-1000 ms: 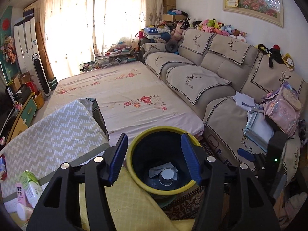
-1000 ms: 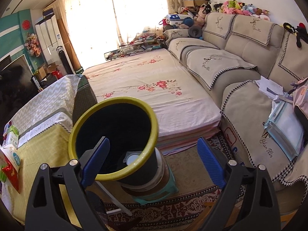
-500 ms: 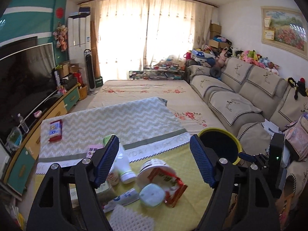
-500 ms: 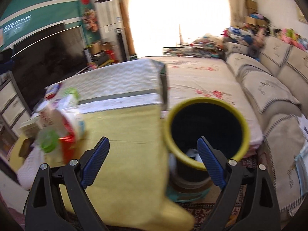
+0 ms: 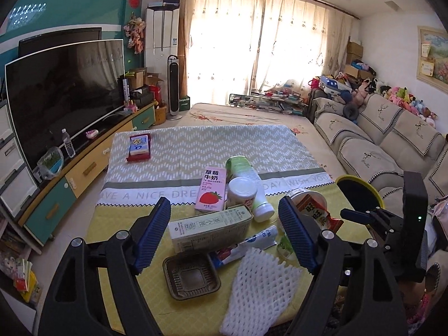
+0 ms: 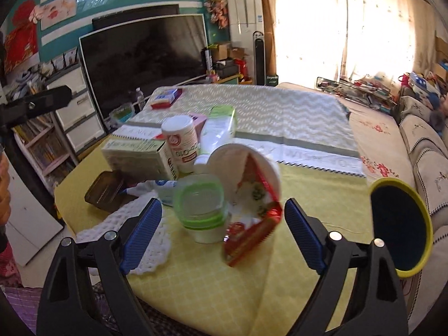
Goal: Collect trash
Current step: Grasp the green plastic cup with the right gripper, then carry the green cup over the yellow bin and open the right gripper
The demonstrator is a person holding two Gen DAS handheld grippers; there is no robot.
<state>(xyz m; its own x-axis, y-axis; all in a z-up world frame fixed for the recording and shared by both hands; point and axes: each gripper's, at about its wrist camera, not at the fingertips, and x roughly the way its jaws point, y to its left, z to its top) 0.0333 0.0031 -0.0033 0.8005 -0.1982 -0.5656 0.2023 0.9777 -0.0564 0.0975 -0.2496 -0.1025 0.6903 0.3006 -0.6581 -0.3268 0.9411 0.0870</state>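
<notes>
Left hand-held gripper (image 5: 225, 240) open above litter, yellow-rimmed bin (image 6: 399, 226) beside table edge

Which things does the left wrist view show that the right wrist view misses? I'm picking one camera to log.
Only the left wrist view shows the strawberry milk carton face-on and the sofa's plush toys. Only the right shows the clear green-rimmed cup unobstructed. Both share the brown tray, white foam net and yellow-rimmed bin; the left gripper and right gripper are open.

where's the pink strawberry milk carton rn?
Left wrist view, table centre: pink strawberry milk carton stands left of the white lidded jar, behind the pale green box.
</notes>
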